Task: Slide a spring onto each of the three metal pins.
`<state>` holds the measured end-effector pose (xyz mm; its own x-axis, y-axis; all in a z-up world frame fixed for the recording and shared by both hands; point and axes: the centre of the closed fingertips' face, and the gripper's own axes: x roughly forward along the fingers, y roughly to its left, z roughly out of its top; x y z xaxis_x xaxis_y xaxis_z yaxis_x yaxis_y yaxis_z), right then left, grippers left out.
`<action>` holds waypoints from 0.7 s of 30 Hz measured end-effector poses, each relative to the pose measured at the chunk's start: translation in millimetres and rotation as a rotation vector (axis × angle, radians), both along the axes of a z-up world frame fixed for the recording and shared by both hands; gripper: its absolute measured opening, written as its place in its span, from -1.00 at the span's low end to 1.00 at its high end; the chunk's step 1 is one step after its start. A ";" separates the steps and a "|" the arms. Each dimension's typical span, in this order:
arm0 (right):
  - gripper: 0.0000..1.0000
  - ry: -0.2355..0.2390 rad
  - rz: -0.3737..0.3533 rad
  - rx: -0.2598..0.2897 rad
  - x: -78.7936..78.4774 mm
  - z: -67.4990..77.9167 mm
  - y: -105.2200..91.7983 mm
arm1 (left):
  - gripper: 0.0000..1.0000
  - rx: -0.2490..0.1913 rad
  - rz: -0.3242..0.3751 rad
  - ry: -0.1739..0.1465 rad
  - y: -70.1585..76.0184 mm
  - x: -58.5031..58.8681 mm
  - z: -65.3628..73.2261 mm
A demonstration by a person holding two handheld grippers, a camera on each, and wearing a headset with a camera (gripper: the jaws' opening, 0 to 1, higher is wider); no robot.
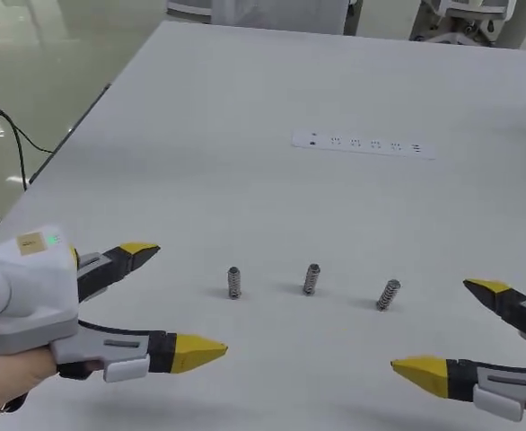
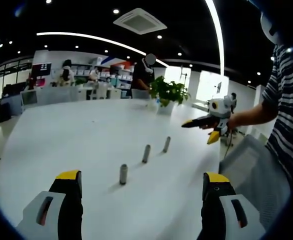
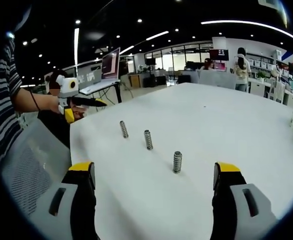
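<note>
Three upright metal pins stand in a row on the white table, each with a spring coiled around it: the left pin (image 1: 234,282), the middle pin (image 1: 311,278) and the right pin (image 1: 388,294). In the left gripper view the nearest pin (image 2: 123,174) stands ahead of the jaws. The right gripper view has its nearest pin (image 3: 177,161) in front. My left gripper (image 1: 182,301) is open at the row's left, holding nothing. My right gripper (image 1: 451,330) is open at the row's right, also holding nothing.
A white power strip (image 1: 363,145) lies flat farther back on the table (image 1: 245,162). A black cable (image 1: 16,135) hangs off the table's left edge. People stand at desks in the background of both gripper views.
</note>
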<state>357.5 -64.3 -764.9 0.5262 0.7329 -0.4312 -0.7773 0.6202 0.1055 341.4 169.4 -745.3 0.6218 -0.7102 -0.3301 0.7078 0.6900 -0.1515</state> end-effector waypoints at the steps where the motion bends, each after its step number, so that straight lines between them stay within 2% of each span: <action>1: 0.97 0.002 -0.001 -0.003 -0.5 -0.6 -0.5 | 0.96 -0.001 0.003 0.002 1.5 -0.3 0.0; 14: 0.94 -0.021 0.006 -0.031 2.4 3.5 -2.3 | 0.96 -0.001 0.017 0.007 2.8 -3.3 -0.7; 21: 0.93 -0.014 0.006 -0.012 6.3 3.3 1.2 | 0.96 0.012 0.019 0.012 5.3 -4.6 -0.5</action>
